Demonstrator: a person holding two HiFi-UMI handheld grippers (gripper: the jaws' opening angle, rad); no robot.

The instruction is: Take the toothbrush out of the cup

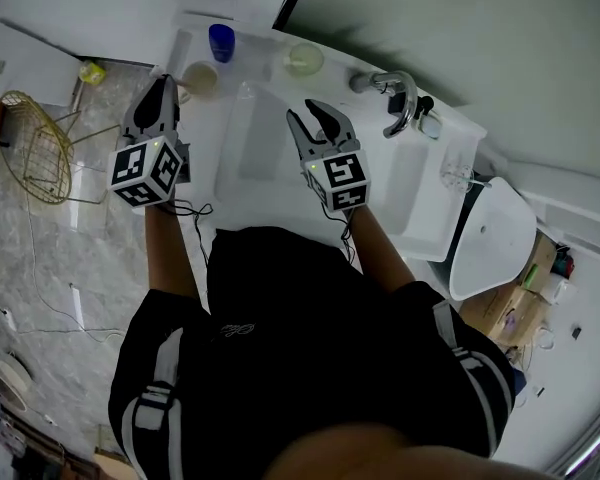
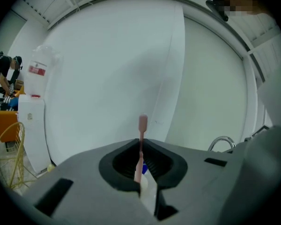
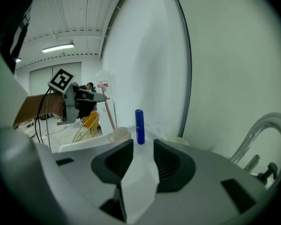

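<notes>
Left gripper [image 1: 168,84] is up over the far left corner of the bench [image 1: 380,158], its fingers [image 2: 122,165] closed tight on the pink toothbrush [image 2: 141,146]. In the left gripper view the brush stands upright btwn them, head on top, handle running down thru the grip. Cream cup [image 1: 201,78] sits at that same far left corner, just beside the left fingertips and lower than them. In the right gripper view the brush slants down from the left gripper toward the cup's rim, but its lower end is small & meets the rim line, so can't say for sure whether it's clear of the cup. Blue cup [image 1: 221,41] stands at the far edge, near the cream one, not touching. Pale bowl [image 1: 304,58] is also on the far edge, btwn the blue cup and the faucet [image 1: 395,96]. Right gripper [image 1: 310,118] hovers over the sink basin [image 1: 242,153] mid-bench, fingers spread wide w/ nothing in them; the blue cup shows beyond the gap, well apart. Yellow wire basket [image 1: 30,148] sits on the floor [image 1: 90,258] off the bench's left edge.
</notes>
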